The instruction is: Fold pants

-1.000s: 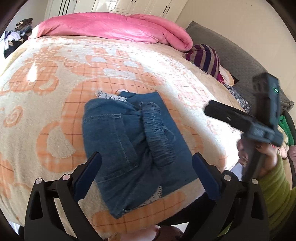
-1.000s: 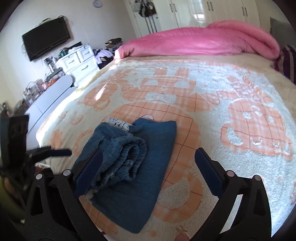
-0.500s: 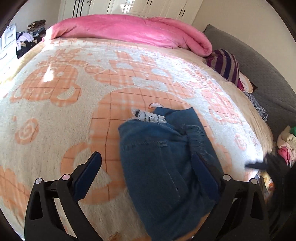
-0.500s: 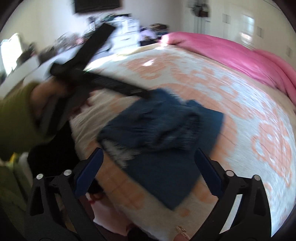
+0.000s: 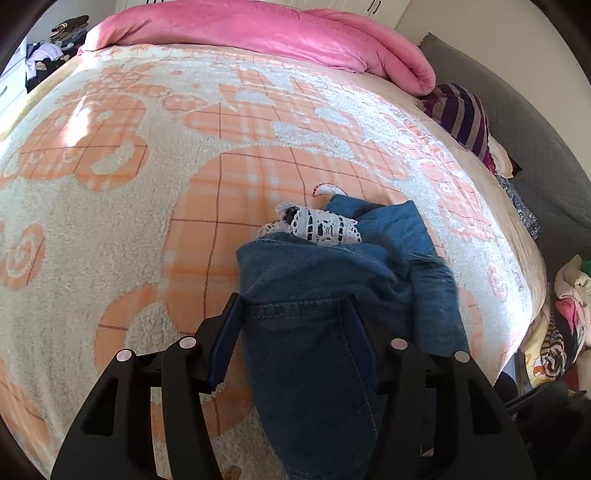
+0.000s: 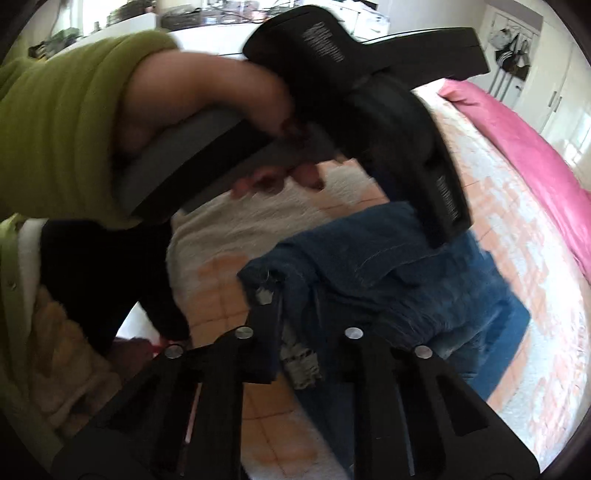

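Observation:
Folded blue denim pants (image 5: 332, 280) with white lace trim (image 5: 317, 225) lie on the orange-and-cream blanket (image 5: 155, 206) near the bed's front edge. My left gripper (image 5: 291, 314) points down onto them. Its jaws are closing with flat denim between them, and the cloth shows no pinching. In the right wrist view my right gripper (image 6: 295, 325) is shut on the near edge of the pants (image 6: 424, 295), where a denim corner and some lace bunch up between its fingers. A hand in a green sleeve (image 6: 62, 122) holds the left gripper's black body (image 6: 399, 110) above the pants.
A pink duvet (image 5: 280, 33) lies along the far side of the bed, with a striped pillow (image 5: 461, 118) at the right. Piled clothes (image 5: 569, 317) sit beside the bed's right edge. The person's body (image 6: 44, 295) is close on the left in the right wrist view.
My left gripper came lower and closer over the pants and its jaws narrowed around the denim. My right gripper rolled, swung to the pants' near edge and went from wide open to shut.

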The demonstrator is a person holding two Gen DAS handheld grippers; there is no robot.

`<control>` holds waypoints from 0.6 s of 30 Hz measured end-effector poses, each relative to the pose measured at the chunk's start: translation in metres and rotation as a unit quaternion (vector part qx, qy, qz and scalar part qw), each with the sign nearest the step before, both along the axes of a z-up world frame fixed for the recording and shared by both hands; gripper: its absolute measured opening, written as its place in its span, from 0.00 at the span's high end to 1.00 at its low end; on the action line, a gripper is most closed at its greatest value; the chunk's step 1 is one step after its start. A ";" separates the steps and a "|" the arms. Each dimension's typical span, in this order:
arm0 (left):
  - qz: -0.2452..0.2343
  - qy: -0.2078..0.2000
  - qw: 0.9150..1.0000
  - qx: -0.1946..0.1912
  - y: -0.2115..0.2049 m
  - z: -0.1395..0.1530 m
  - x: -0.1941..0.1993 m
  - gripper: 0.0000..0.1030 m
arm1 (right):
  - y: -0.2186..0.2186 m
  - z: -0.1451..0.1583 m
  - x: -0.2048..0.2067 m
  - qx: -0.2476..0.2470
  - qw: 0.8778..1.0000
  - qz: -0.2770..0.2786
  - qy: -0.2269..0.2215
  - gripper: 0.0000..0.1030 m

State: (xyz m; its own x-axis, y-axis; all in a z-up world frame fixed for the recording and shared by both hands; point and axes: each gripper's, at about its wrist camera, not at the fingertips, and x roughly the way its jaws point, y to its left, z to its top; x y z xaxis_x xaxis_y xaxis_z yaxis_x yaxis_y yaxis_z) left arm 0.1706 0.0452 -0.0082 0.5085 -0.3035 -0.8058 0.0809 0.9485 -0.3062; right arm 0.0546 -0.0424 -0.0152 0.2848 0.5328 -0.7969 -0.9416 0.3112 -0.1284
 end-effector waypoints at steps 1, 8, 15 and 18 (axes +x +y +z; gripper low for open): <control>0.000 0.001 1.000 0.000 0.000 -0.001 0.000 0.46 | -0.006 0.002 0.000 0.009 1.000 -0.002 0.020 0.94; 0.000 0.002 1.000 -0.006 -0.003 -0.006 0.003 0.41 | -0.027 -0.013 0.006 0.032 0.996 -0.033 0.072 0.94; 0.001 -0.001 1.000 0.001 -0.007 -0.006 0.002 0.41 | -0.031 -0.010 0.006 0.047 0.994 -0.057 0.082 0.92; 0.003 -0.003 1.000 -0.001 -0.006 -0.006 0.002 0.41 | -0.036 -0.006 0.005 0.048 0.994 -0.061 0.083 0.86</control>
